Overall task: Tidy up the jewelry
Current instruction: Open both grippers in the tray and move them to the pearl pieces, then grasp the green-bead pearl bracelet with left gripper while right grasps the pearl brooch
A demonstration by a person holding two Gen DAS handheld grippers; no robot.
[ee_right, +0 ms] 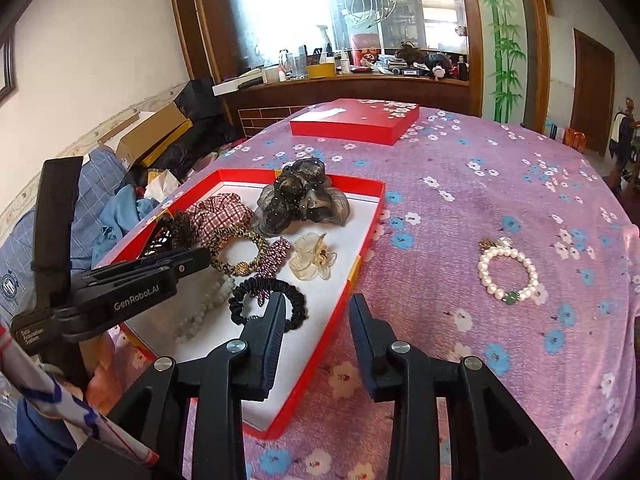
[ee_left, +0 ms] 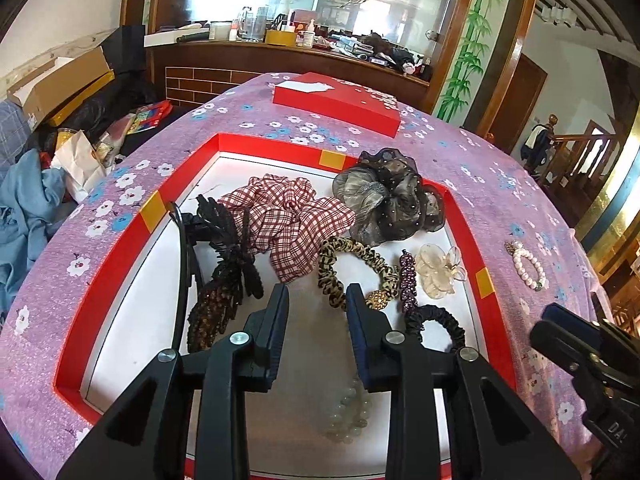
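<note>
The left hand-held gripper [ee_left: 317, 300] hangs tilted down over the near end of a red-rimmed tray [ee_left: 108, 240], its jaws spread and empty, with a strand of pale green beads [ee_left: 350, 412] lying on the white floor just below. Beside it the right hand-held gripper [ee_right: 317, 308], likewise parted and holding nothing, straddles the tray's right wall, one finger over a black hair tie [ee_right: 268, 300], the other over the flowered purple cloth covering the desk [ee_right: 500, 168]. Farther in, the tray gathers a leopard-print scrunchie [ee_left: 352, 268], a purple beaded clip [ee_left: 408, 280], a clear flower clip [ee_left: 438, 270], black claw clips [ee_left: 228, 248], a red checked scrunchie [ee_left: 288, 220] and a dark gauze scrunchie [ee_left: 388, 196], apparently sorted there together. A pearl bracelet [ee_right: 508, 276] with one green bead lies alone on the cloth, well right of the tray, seemingly the last piece to collect. Beyond, the red lid [ee_right: 356, 120] waits near the desk's far edge.
</note>
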